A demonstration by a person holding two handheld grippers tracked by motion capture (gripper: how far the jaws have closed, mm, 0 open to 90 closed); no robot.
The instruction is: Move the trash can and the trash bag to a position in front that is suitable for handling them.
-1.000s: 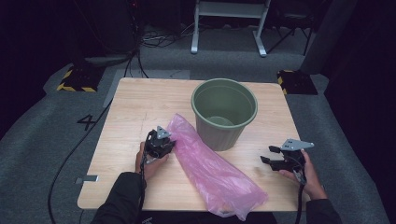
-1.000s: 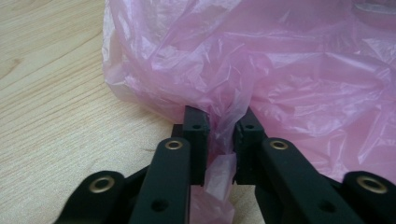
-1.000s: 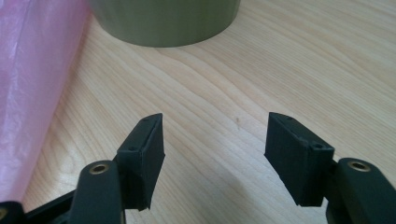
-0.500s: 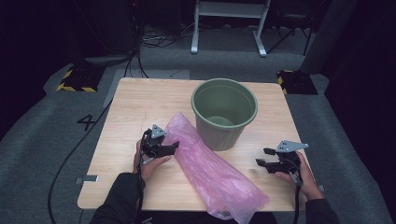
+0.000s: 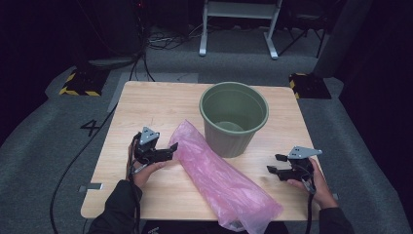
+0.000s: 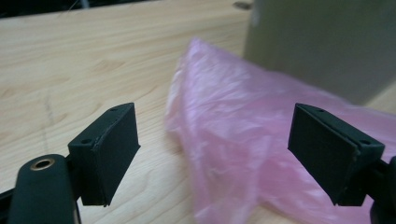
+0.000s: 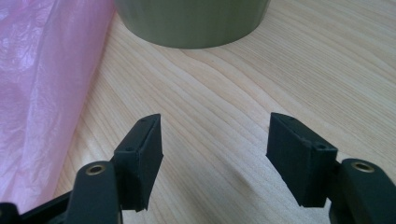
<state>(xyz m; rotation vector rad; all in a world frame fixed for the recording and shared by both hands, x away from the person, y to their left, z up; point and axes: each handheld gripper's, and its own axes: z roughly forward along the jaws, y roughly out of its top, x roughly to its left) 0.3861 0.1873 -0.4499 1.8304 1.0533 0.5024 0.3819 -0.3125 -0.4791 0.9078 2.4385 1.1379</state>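
Pink bag [image 5: 221,178] released on table, left tongs [image 5: 171,148] just opened and lifted, right tongs [image 5: 276,164] open, empty.

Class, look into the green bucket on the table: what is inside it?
The green bucket looks empty: its inner wall and part of its bare floor show. The near rim hides the closest part of the floor. The pink bag lies outside, beside it.
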